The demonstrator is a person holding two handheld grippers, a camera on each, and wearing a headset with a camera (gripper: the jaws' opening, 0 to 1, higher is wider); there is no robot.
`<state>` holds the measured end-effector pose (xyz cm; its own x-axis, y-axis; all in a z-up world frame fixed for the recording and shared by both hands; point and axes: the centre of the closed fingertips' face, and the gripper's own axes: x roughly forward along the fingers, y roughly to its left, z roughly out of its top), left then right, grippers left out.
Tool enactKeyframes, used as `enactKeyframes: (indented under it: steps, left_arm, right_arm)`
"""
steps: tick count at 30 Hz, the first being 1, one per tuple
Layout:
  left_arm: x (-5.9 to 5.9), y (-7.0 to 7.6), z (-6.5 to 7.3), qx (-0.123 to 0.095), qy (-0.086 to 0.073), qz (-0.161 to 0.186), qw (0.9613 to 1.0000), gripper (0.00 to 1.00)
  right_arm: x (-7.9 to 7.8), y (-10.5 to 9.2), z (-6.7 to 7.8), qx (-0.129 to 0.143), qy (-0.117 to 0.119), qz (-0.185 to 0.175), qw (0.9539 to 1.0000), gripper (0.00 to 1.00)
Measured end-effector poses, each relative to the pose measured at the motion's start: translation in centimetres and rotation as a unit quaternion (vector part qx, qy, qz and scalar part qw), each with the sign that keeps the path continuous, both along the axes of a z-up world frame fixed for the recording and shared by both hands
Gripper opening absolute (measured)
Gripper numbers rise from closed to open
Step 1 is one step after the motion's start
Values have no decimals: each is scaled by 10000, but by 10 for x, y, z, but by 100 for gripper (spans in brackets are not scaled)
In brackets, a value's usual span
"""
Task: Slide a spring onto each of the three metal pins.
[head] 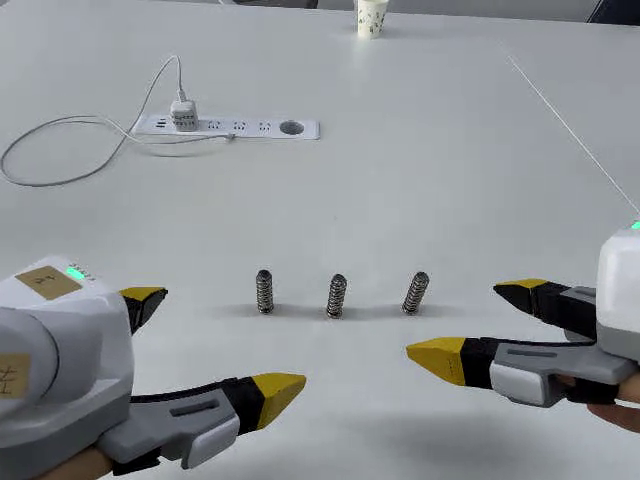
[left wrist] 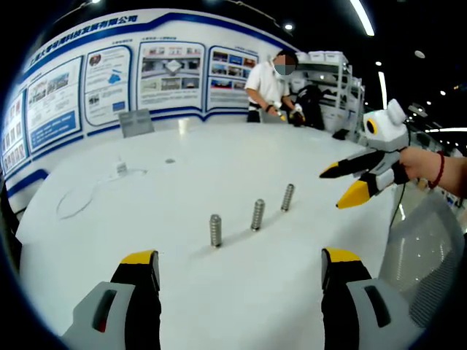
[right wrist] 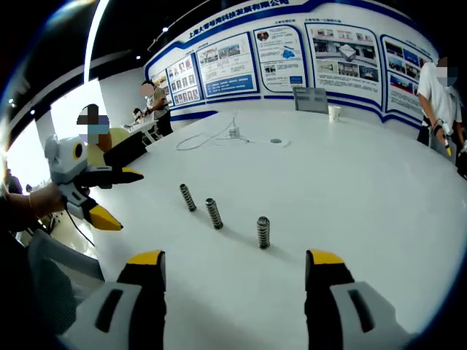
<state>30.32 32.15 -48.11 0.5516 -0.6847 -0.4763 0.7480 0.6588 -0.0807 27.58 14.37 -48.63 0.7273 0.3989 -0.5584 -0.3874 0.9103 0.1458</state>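
Three metal springs stand upright in a row on the white table, each over a pin: left [head: 264,291], middle [head: 337,296], right [head: 415,292]. My left gripper [head: 212,340] is open and empty, low on the near left of the row. My right gripper [head: 468,320] is open and empty at the near right. In the left gripper view the springs [left wrist: 257,214] stand beyond the open jaws, with the right gripper [left wrist: 350,182] hovering to their right. In the right gripper view the springs [right wrist: 214,213] stand ahead, and the left gripper [right wrist: 109,197] sits off to the left.
A white power strip [head: 228,127] with a plugged charger and looped cable lies at the far left. A paper cup [head: 371,17] stands at the table's far edge. A person [left wrist: 270,87] stands beyond the table, and a mesh chair back [left wrist: 430,255] is close on the right.
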Motion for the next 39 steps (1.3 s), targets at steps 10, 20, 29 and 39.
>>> enactKeyframes:
  steps: [10,20,29,39]
  left_arm:
    - [-7,5,3,0,-9,41,10000,100]
    - [-13,11,-1,107,80,96,9999,100]
    - [-11,12,2,104,17,142,9998,100]
    - [-11,12,2,138,22,142,9998,99]
  right_arm:
    - [-16,4,5,96,20,86,9999,87]
    - [-22,2,8,82,-24,51,10000,89]
    - [-24,3,7,120,-15,24,9999,90]
    - [-25,4,6,84,-15,27,10000,90]
